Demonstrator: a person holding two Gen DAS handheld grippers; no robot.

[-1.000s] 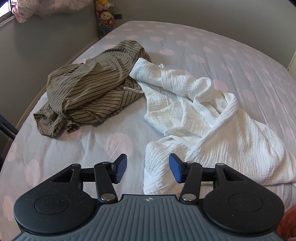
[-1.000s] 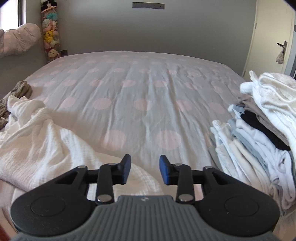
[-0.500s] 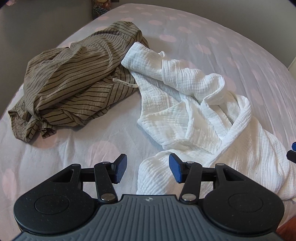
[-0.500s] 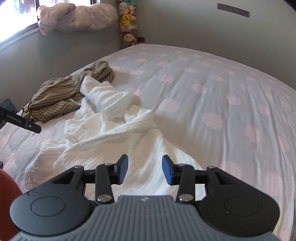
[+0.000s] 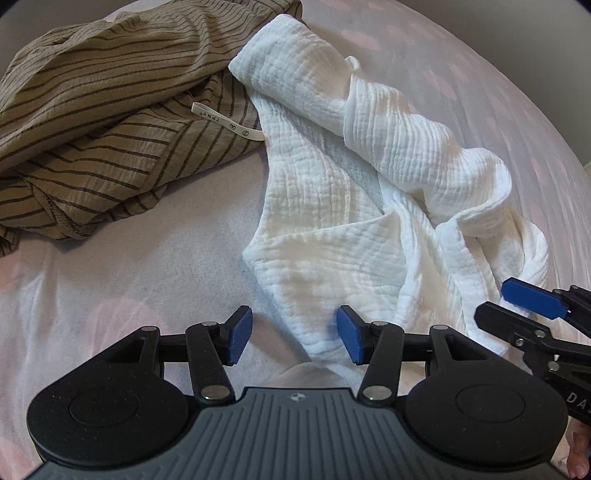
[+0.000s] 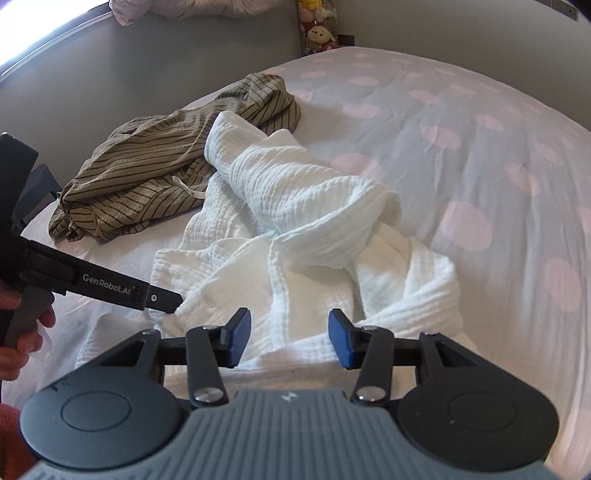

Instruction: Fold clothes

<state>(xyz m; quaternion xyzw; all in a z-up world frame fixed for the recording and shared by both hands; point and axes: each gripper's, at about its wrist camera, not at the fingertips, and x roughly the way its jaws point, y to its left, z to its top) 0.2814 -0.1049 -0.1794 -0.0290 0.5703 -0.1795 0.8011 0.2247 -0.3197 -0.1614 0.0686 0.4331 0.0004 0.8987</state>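
1. Left wrist view: the left gripper (image 5: pixel 293 338) hangs over the near edge of the white garment (image 5: pixel 373 206), jaws spread, a corner of its hem between the pads but not pinched.
2. Right wrist view: the right gripper (image 6: pixel 290 338) hovers over the same garment's near folds, jaws spread with loose cloth below them, nothing gripped.
3. The white garment lies crumpled on the bed sheet (image 6: pixel 461 122); its long axis runs from the near hem away and leftward, ending in a rolled sleeve end.
4. That far end touches, and partly overlaps, the striped brown garment (image 5: pixel 110 122), which lies left of the white garment, with its label (image 5: pixel 227 122) showing.
5. Beyond both, past the white garment's far end, plush toys (image 6: pixel 319 31) stand against the wall (image 6: pixel 166 62).
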